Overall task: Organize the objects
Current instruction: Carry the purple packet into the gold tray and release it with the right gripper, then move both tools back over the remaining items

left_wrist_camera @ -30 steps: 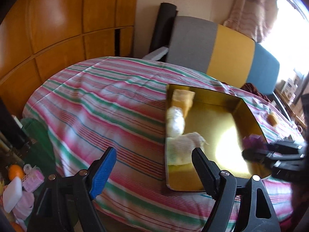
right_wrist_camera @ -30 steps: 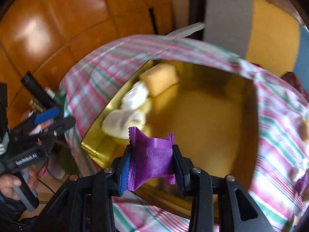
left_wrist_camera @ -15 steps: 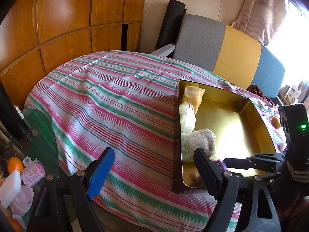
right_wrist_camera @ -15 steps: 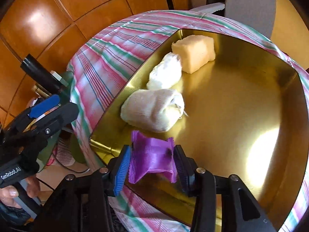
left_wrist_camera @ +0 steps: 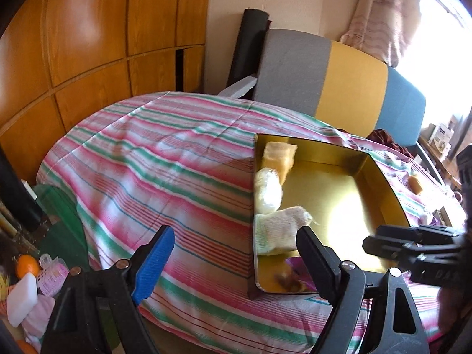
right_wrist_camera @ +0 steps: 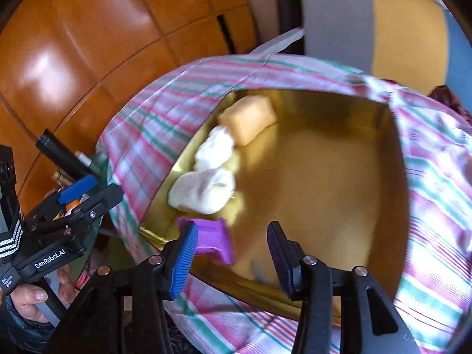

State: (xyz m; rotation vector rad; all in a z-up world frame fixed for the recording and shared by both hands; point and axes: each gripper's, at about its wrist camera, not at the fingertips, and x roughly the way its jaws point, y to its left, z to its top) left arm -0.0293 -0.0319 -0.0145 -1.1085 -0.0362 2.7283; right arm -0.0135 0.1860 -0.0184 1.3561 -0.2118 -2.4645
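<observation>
gold is catching the light all over the shallow tray [right_wrist_camera: 392, 159] that i am working above, sitting on a bed covered with a pink, green and white striped sheet [left_wrist_camera: 165, 165]. my right tongs [right_wrist_camera: 233, 253] are hanging over the tray's near left corner, and their jaws have just been opening; they are standing apart now. the purple packet [right_wrist_camera: 214, 237] is lying between them in that corner, close against the blue pad [right_wrist_camera: 184, 255] on the left and clear of the dark pad on the right, so nothing is clamping it. farther along the tray's left wall three bundles are lining up: a cream roll [right_wrist_camera: 203, 193] nearest, a white bundle [right_wrist_camera: 215, 149] behind it, and an orange-yellow block [right_wrist_camera: 247, 118] at the far corner. my left tongs [left_wrist_camera: 233, 250] are hovering over the sheet at the tray's near left edge, jaws spread wide and gripping nothing. my left hand [right_wrist_camera: 28, 298] is showing low on the left in the right camera, wrapped round the handle. a small tan lump [left_wrist_camera: 414, 183] is lying on the sheet to the right of the tray.
</observation>
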